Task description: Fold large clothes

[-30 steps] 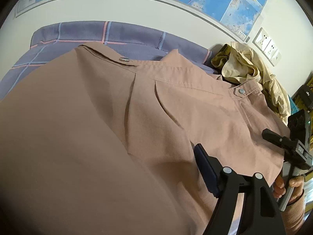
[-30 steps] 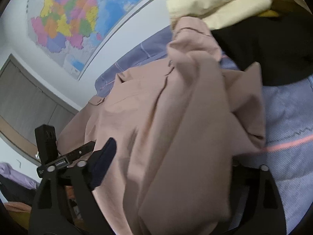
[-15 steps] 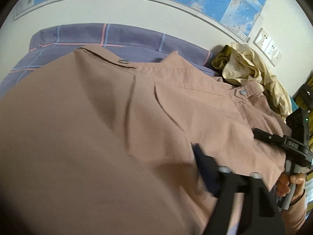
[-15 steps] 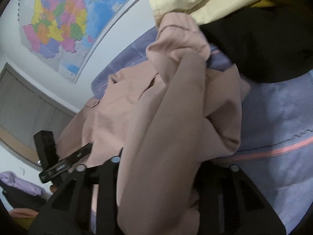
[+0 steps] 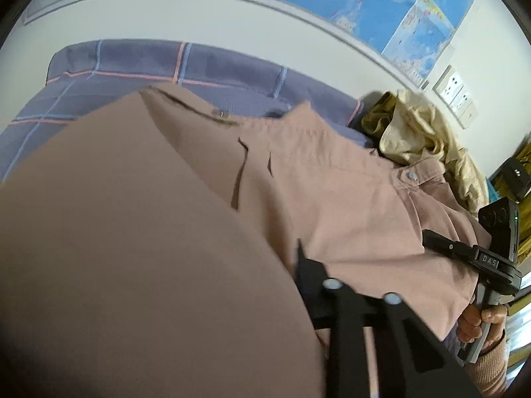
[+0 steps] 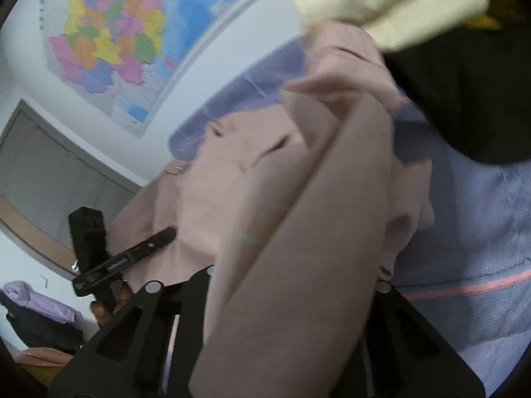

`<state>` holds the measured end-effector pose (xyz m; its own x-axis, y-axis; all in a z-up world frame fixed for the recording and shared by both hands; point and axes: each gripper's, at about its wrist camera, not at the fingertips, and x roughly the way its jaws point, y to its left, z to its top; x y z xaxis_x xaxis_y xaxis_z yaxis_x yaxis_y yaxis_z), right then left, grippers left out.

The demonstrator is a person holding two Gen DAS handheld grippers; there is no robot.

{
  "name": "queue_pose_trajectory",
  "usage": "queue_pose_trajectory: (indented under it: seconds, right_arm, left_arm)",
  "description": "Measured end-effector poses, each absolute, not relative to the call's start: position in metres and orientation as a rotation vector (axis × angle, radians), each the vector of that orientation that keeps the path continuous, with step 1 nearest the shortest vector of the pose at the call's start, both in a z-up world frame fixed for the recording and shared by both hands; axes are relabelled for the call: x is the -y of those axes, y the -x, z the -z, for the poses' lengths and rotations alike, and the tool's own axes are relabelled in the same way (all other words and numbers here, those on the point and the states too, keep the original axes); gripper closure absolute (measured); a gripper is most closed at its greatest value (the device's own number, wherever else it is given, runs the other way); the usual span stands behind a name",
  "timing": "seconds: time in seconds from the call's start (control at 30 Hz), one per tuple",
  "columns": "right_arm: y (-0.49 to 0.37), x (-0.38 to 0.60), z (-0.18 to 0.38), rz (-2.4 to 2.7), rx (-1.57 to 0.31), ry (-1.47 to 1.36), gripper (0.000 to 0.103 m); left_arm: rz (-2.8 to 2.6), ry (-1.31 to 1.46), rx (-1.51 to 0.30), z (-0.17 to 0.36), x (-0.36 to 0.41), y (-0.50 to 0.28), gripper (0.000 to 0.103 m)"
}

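A large dusty-pink garment [image 5: 332, 199] with metal buttons lies on a purple plaid bedspread [image 5: 199, 66]. My left gripper [image 5: 292, 285] is shut on a fold of the pink cloth, which drapes over it and hides the left finger. My right gripper [image 6: 292, 282] is shut on another bunch of the same garment [image 6: 298, 232], lifted above the bedspread [image 6: 481, 238]; cloth covers its fingertips. Each gripper shows in the other's view: the right gripper [image 5: 471, 258] at the garment's right edge, the left gripper [image 6: 132, 258] at its left edge.
A heap of cream and olive clothes [image 5: 415, 132] lies at the bed's far right, with a black garment [image 6: 464, 83] beside it. Maps [image 6: 116, 33] hang on the wall behind. More clothes [image 6: 36, 301] lie off the bed at the left.
Both grippers have moved forward and up with the pink cloth. The cloth now covers more of both views and hides most of the fingers. The right gripper has closed in on the garment.
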<state>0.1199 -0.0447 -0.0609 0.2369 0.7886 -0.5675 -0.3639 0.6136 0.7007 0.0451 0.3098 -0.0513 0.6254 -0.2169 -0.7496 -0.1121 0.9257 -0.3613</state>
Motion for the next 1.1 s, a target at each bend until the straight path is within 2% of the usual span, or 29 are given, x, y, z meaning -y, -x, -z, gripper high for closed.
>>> queue_pose_trajectory:
  seconds: [0.07,0.33,0.7,0.83,0.9,0.97,1.03,1.07,1.1]
  right_arm:
    - [-0.118,0.036,0.045,-0.857,-1.029,-0.457,0.087]
    - [-0.152,-0.021,-0.024,-0.960,-0.929,-0.398,0.087]
    - [-0.219,-0.195,-0.103,-1.215,-0.743,-0.383,0.088]
    - [-0.228,-0.259,-0.068,-1.281,-0.811,-0.389,0.088]
    - [-0.230,-0.295,-0.024,-1.285,-0.922,-0.358,0.087]
    - [-0.231,-0.319,0.022,-1.256,-1.077,-0.348,0.085]
    - [-0.227,-0.334,0.071,-1.205,-1.228,-0.316,0.075]
    - [-0.227,-0.330,0.082,-1.200,-1.235,-0.342,0.071]
    - [-0.229,-0.323,0.086,-1.196,-1.238,-0.377,0.061]
  left_arm:
    - [0.076,0.396,-0.880,0.038,-0.315,-0.044,0.089]
    - [0.024,0.313,-0.804,-0.022,-0.357,-0.064,0.091]
    - [-0.293,0.221,-0.582,-0.112,-0.492,-0.077,0.091]
    - [-0.413,0.240,-0.552,-0.093,-0.552,-0.072,0.089]
    - [-0.484,0.261,-0.602,-0.058,-0.580,-0.077,0.088]
    - [-0.551,0.298,-0.724,-0.007,-0.608,-0.084,0.089]
    - [-0.591,0.357,-0.819,0.032,-0.628,-0.086,0.089]
    - [-0.604,0.391,-0.832,0.048,-0.637,-0.083,0.086]
    - [-0.593,0.430,-0.828,0.055,-0.643,-0.079,0.084]
